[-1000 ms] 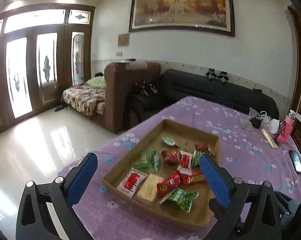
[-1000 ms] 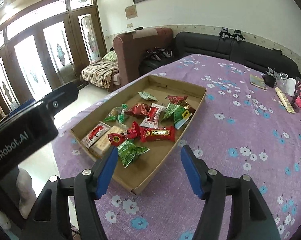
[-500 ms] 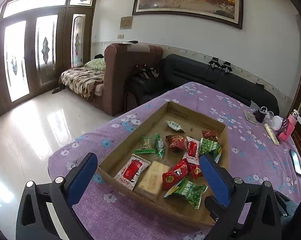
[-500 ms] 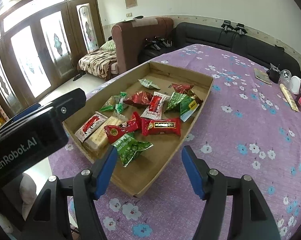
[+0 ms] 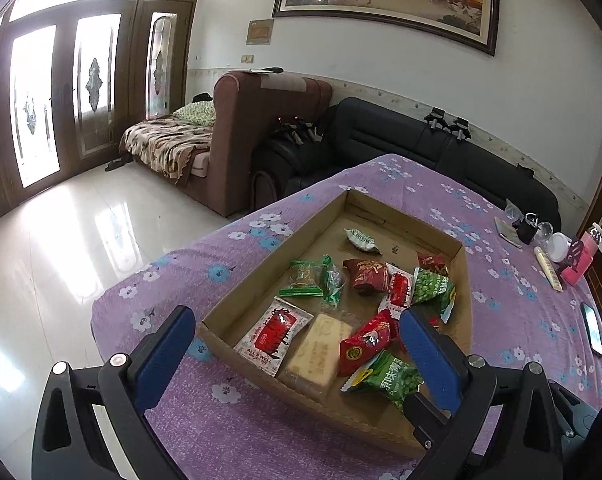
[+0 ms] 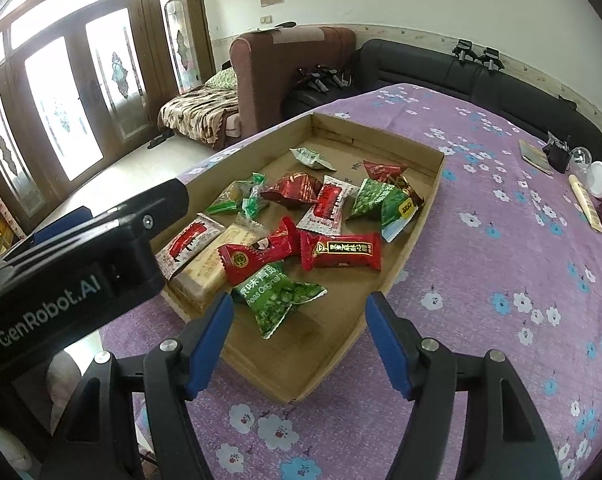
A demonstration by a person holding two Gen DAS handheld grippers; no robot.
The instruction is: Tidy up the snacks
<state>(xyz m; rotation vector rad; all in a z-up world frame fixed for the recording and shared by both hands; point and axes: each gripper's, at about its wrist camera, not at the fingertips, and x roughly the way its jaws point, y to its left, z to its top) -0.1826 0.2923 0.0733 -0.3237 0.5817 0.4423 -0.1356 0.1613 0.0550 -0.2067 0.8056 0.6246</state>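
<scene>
A shallow cardboard tray [image 5: 269,266] [image 6: 421,216] lies on a purple flowered tablecloth and holds several mixed snack packets. Among them are a green pea bag [image 6: 279,300] [image 5: 391,378], a red bar [image 6: 341,250], a red-and-white packet [image 5: 275,330] and a tan biscuit block [image 5: 319,350]. My left gripper [image 5: 297,350] is open and empty, hovering over the tray's near end. My right gripper [image 6: 299,340] is open and empty, just above the tray's near edge by the green pea bag. The left gripper's body [image 6: 73,276] shows at the left of the right wrist view.
Small items stand at the table's far right: a white cup [image 5: 559,246], a pink object [image 5: 581,262], a tube [image 6: 587,206], a phone [image 5: 593,328]. A black sofa [image 5: 421,144] and a brown armchair [image 5: 261,120] lie beyond the table. The table edge drops to tiled floor on the left.
Both grippers have come lower and closer to the tray, so the snacks look larger. Both stay open and nothing was picked up.
</scene>
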